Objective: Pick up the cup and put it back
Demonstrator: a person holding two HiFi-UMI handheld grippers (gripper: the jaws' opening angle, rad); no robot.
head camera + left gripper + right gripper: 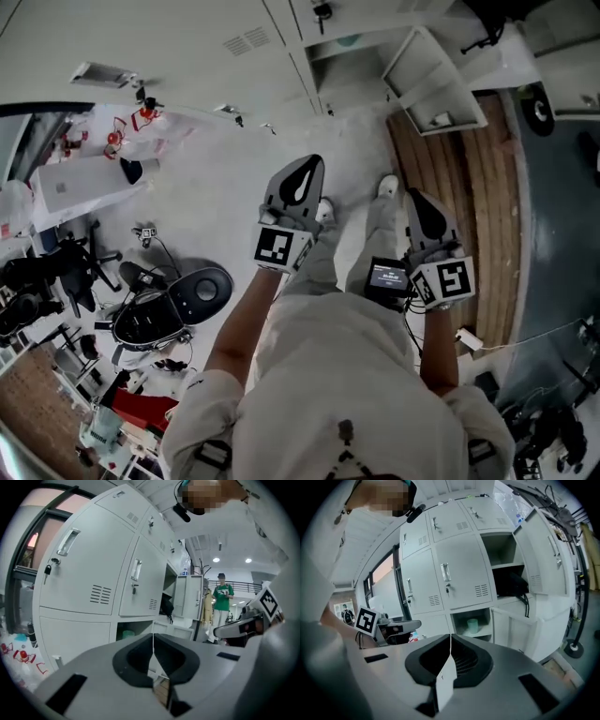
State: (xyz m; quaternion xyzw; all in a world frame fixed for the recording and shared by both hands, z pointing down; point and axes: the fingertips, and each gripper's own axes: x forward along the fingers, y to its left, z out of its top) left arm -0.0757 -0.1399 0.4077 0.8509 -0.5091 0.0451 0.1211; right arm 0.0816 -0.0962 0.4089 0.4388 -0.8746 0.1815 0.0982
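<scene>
Low open locker shelf (483, 631), white metal, straight ahead of the right gripper (450, 638), well past its tips. One pale-green plastic cup (472, 625) stands upright on it, alone, approx. mid-shelf.

Pale grey smooth floor (216, 187) lies below the left gripper (307, 169). On it, left of that gripper: black oval machine w/ round grey top (173, 305), thin black cables (159, 248), whitish plastic bag w/ red print (141, 127). Two white shoes (323, 208) stand betw. the grippers. Right of the right gripper: strip of brown wooden planks (487, 206), then dark grey floor (558, 234).
</scene>
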